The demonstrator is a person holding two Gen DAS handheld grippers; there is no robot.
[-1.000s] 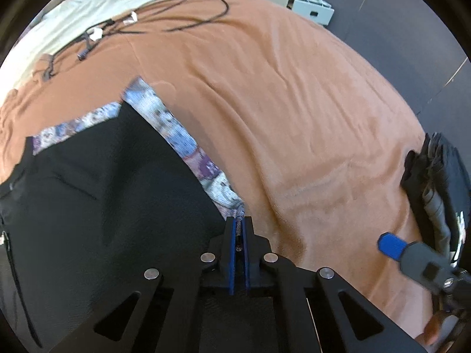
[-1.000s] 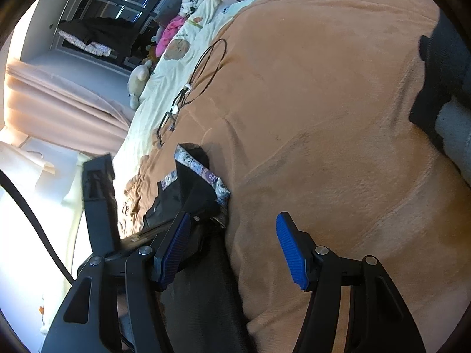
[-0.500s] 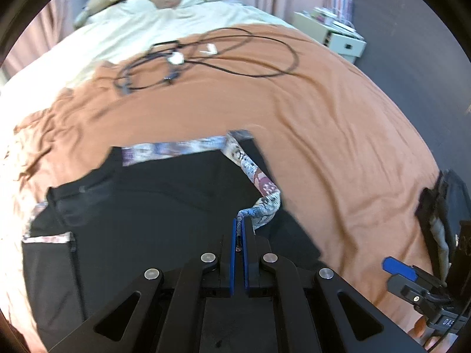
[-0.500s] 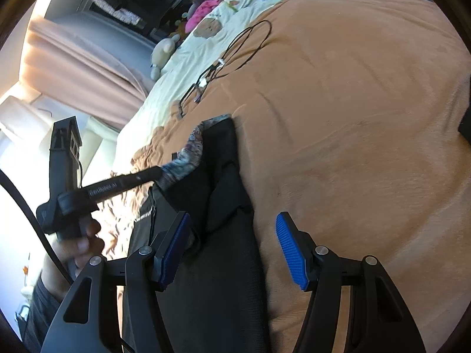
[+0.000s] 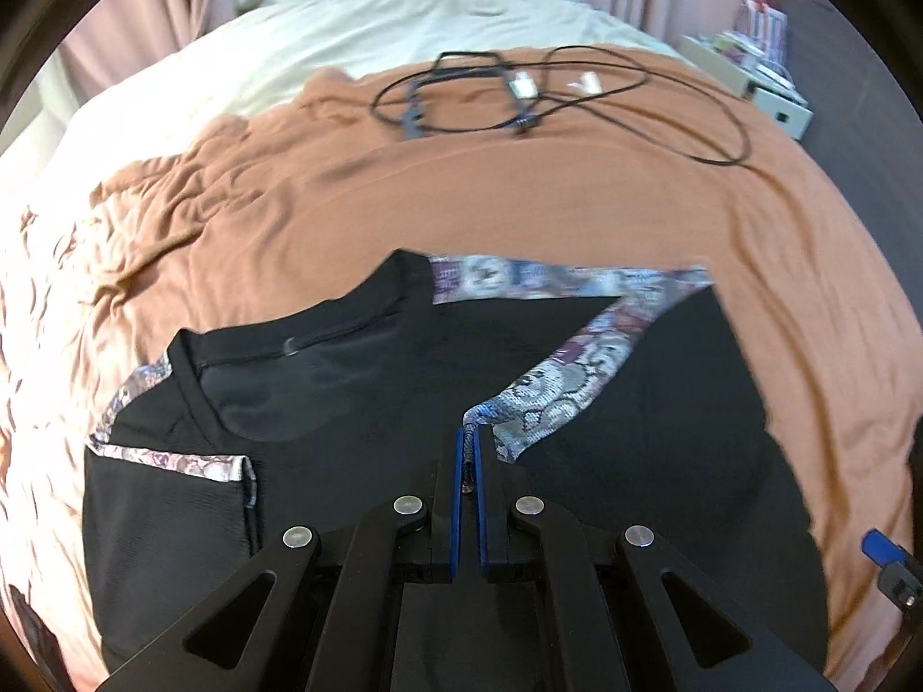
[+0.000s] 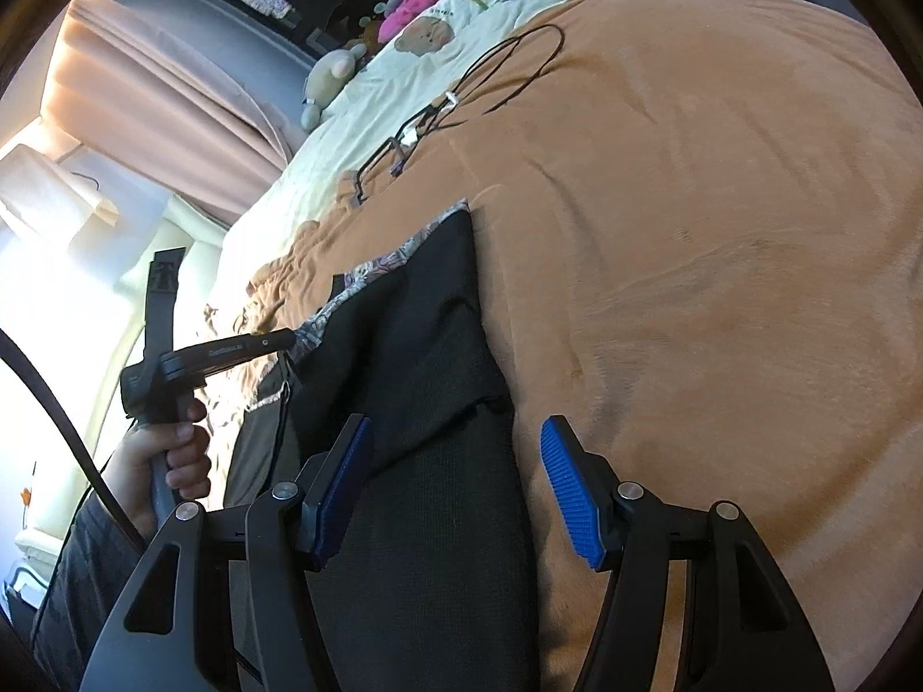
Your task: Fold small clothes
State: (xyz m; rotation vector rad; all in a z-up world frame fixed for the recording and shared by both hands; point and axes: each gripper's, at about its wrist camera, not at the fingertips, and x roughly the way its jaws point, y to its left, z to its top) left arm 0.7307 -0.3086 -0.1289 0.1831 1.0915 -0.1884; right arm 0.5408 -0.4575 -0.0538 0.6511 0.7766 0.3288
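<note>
The black shirt (image 5: 357, 403) lies on the brown blanket (image 5: 519, 190), one fold underway. The left gripper (image 5: 468, 450), pinched tight on the patterned sleeve hem (image 5: 554, 392), draws it across the body. The right gripper (image 6: 456, 484) hovers wide open, empty. Other folds remain.

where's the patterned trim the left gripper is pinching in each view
Left wrist view: the patterned trim runs from the shut left gripper up and right across the black shirt.
Right wrist view: it shows left of centre, at the left gripper's tip.
Shared landmark: the black cable on the brown blanket.
</note>
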